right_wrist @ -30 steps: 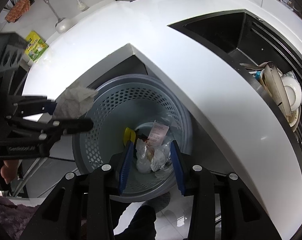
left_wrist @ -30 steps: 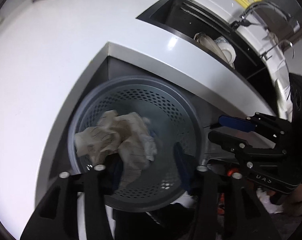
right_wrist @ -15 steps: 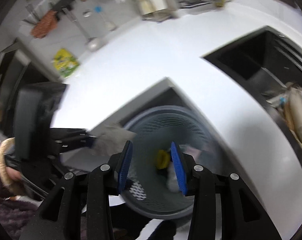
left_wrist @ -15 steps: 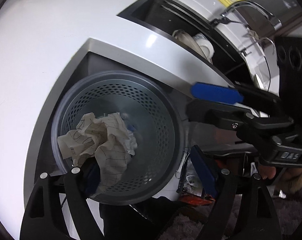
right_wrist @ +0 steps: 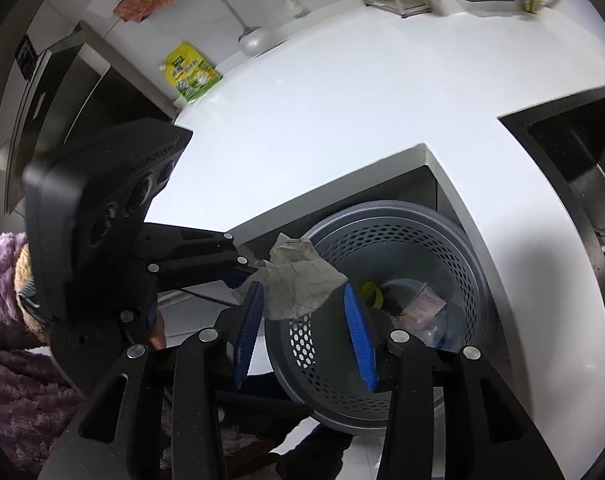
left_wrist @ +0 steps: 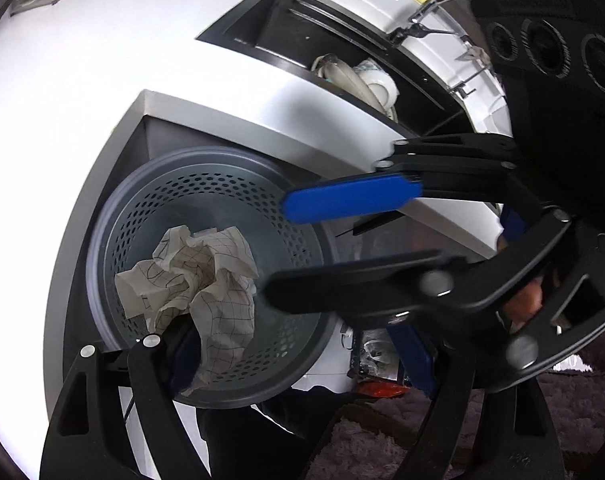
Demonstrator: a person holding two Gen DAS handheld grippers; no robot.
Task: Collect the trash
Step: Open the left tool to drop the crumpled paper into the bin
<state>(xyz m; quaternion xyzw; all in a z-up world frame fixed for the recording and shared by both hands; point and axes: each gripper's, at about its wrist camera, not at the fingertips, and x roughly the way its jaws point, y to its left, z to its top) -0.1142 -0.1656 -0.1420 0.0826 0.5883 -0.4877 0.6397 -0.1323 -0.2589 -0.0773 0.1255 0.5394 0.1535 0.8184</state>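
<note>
Left gripper (left_wrist: 302, 356): fingers spread wide, just been opening; the crumpled paper (left_wrist: 194, 284) lies against the left pad only, not pinched, hanging over the mouth of the grey perforated bin (left_wrist: 222, 176). Right gripper (right_wrist: 306, 334): fingers part-open, nothing between them, hovering above the same bin. Other scraps (right_wrist: 422, 312) on the bin's floor. Beyond: white bench (right_wrist: 342, 112), then the sink (left_wrist: 302, 36) holding dishes (left_wrist: 362, 80).

Bright overexposed countertop (left_wrist: 62, 128), heavy fisheye warping, dark vignette, slight blur
</note>
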